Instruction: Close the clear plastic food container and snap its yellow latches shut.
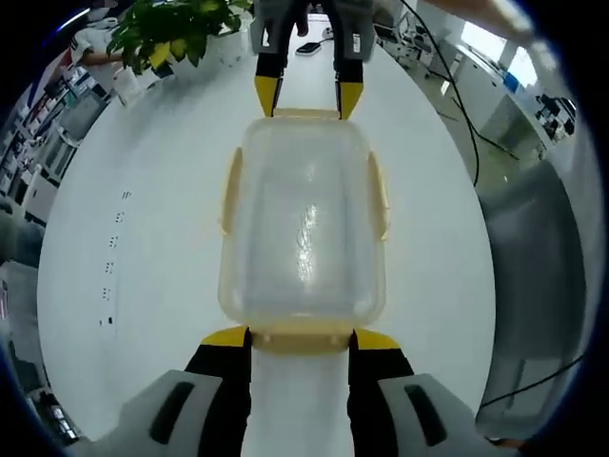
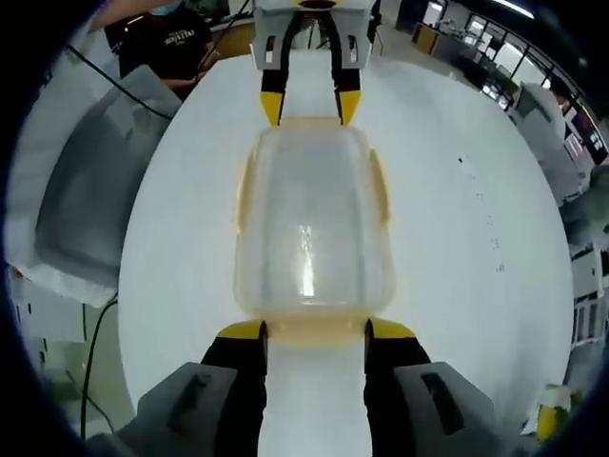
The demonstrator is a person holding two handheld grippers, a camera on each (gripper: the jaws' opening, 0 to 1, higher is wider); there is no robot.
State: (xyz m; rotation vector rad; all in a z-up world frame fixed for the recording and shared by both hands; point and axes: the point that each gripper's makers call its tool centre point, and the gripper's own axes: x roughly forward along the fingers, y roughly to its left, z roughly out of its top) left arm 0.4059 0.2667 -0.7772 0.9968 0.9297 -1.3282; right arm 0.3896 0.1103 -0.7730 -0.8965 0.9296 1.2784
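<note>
The clear plastic food container with yellow latches (image 1: 303,233) lies lengthwise between my grippers on the white round table (image 1: 162,238). My left gripper (image 1: 301,339) and right gripper (image 2: 316,330), jaws wide, each straddle one end latch.

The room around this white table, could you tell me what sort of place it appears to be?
Probably an office or lab workroom. Beyond the round white table stand desks under ceiling lights, cables trail across the surfaces, and a potted plant sits at the table's edge.
</note>
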